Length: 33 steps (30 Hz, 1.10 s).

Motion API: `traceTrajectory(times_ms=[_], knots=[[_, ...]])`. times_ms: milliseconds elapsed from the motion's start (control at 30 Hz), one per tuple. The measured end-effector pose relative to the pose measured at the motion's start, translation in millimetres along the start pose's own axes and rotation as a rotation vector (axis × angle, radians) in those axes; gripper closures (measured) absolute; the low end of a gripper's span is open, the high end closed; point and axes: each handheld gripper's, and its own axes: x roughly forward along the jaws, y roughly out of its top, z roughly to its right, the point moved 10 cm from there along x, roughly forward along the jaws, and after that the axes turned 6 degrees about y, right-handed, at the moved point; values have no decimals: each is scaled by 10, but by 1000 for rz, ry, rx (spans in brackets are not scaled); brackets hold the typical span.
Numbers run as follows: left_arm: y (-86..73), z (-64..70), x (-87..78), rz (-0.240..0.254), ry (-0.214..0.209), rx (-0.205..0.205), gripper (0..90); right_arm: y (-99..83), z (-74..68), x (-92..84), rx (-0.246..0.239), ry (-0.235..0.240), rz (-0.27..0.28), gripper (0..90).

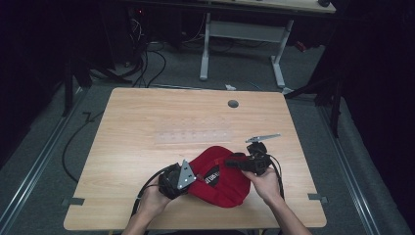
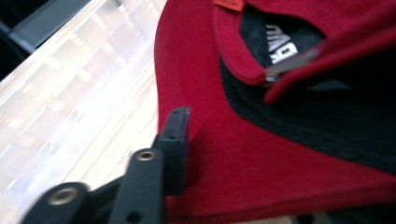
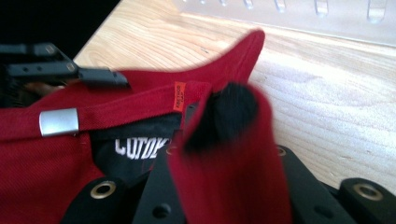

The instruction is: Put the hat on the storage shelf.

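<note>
Dark room, wooden table (image 1: 147, 127) with a red cap (image 1: 220, 188) lying near its front edge between both hands. Black inner label carries white lettering, cut off and unreadable; small orange tab (image 3: 180, 96) print too fine. Right gripper (image 1: 235, 162) is clamped on the cap's rear strap. Left gripper (image 1: 193, 177): one jaw lies against the cap's red side; grip can't be judged.

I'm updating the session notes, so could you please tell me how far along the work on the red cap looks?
Done: the right claw is shut on a fold of the red cap, which lies on the table. In hand: the left claw sits at the cap's left edge, one jaw against the red fabric; a full pinch isn't clear. Left: whatever handling follows; the cap's strap with its metal clasp still hangs loose.
</note>
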Motion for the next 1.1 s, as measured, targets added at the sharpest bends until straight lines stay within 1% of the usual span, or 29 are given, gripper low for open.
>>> traceTrajectory(times_ms=[33,67,100,133,167,200,233,267,333,367,433,467,500,567,600,633,667,700,733,767,833,867,900,933,1033,1100], knots=[[10,25,-16,-4,-18,-11,692,9,1,-11,0,7,1,795],[9,45,-35,-11,-33,-11,740,24,1,-7,7,31,-6,795],[4,66,-49,-16,-43,-9,740,24,1,-7,7,31,-6,795],[-5,79,-65,-18,-46,0,754,28,2,8,7,31,-14,792],[-17,84,-81,-21,-45,19,786,40,-17,40,-8,26,-27,775],[-23,93,-107,-21,-40,43,786,40,-17,40,-8,26,-27,775],[-19,111,-147,-20,-41,56,800,51,-28,63,-19,21,-30,769],[-18,118,-176,-20,-43,67,815,71,-50,87,-15,24,-28,760],[-12,97,-213,-27,-44,71,831,135,-91,126,-30,20,-1,739],[-9,82,-221,-30,-42,72,831,135,-91,126,-30,20,-1,739],[-15,53,-235,-38,-39,85,835,149,-90,160,-29,25,11,706],[-35,54,-234,-41,-41,103,840,153,-80,171,-19,27,12,693],[-67,67,-233,-48,-47,125,851,175,-46,166,-6,31,21,651],[-104,78,-226,-60,-43,140,856,205,-17,118,13,36,47,591],[-114,71,-228,-66,-43,135,856,205,-17,118,13,36,47,591],[-126,57,-228,-67,-41,128,857,226,6,78,19,33,68,563],[-145,50,-229,-69,-40,113,857,248,40,22,29,24,93,540],[-145,51,-229,-62,-40,108,857,270,84,-48,44,14,126,513],[-143,45,-234,-59,-39,101,857,278,96,-72,50,14,137,502],[-131,28,-237,-54,-35,99,857,296,118,-121,53,8,162,502],[-83,4,-250,-30,-33,78,857,348,165,-242,31,-32,217,492],[-43,2,-263,-11,-39,68,857,370,182,-305,31,-39,243,485],[-31,3,-266,-8,-41,63,857,394,210,-387,30,-38,276,476],[-10,7,-273,-4,-46,55,857,396,217,-410,34,-39,284,469],[26,16,-297,2,-57,33,857,396,259,-516,25,-53,326,451],[27,-10,-313,11,-52,24,857,404,284,-582,30,-63,363,461]])
